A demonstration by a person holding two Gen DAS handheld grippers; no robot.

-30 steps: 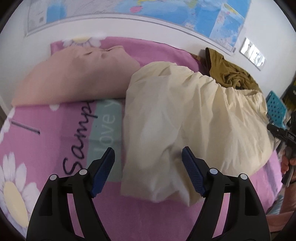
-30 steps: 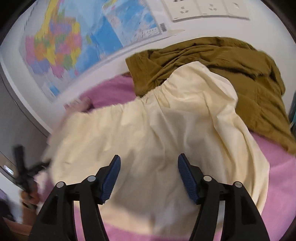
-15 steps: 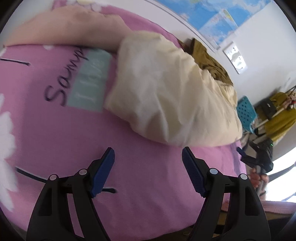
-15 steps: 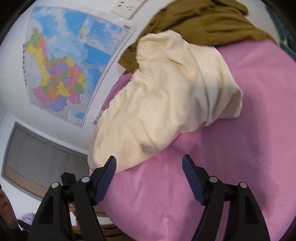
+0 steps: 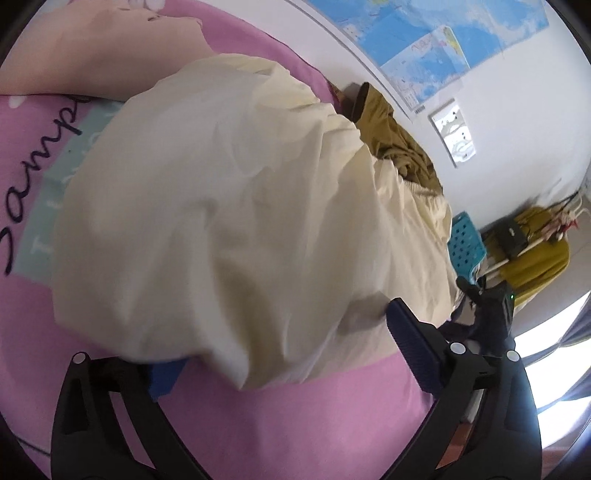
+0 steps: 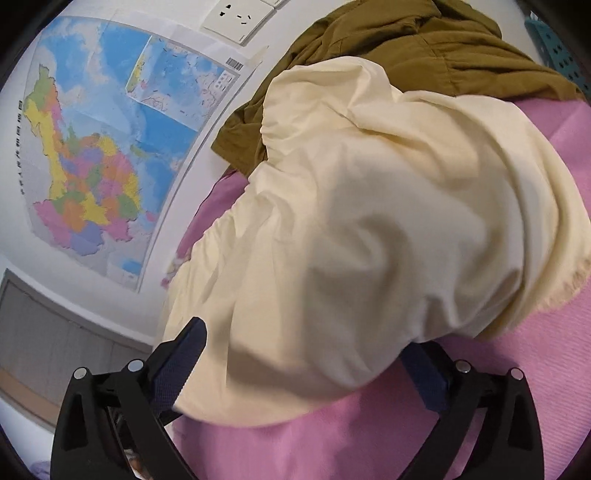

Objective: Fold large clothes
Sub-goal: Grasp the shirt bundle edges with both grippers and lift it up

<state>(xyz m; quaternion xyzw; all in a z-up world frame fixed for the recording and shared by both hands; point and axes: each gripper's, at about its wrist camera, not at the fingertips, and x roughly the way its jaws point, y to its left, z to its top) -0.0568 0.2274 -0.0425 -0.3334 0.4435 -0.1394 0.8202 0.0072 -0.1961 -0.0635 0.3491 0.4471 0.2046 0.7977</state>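
A large cream garment (image 5: 236, 206) lies bunched on the pink bedsheet (image 5: 303, 421); it also fills the right wrist view (image 6: 369, 236). My left gripper (image 5: 291, 354) is open, its jaws wide apart around the garment's near edge, and the cloth drapes over the left finger. My right gripper (image 6: 306, 365) is open too, with the garment's lower fold between its fingers and covering the right fingertip. The right gripper also shows in the left wrist view (image 5: 487, 299) at the bed's far side.
An olive-brown garment (image 6: 424, 48) lies heaped behind the cream one, by the wall. A peach cloth (image 5: 85, 48) lies at the bed's head. A map (image 6: 103, 140) and sockets (image 6: 240, 18) are on the wall. A blue perforated stool (image 5: 465, 240) stands beside the bed.
Both grippers have moved in from the bare sheet to the cream garment, so its near edge now lies between their open jaws. Neither has shut.
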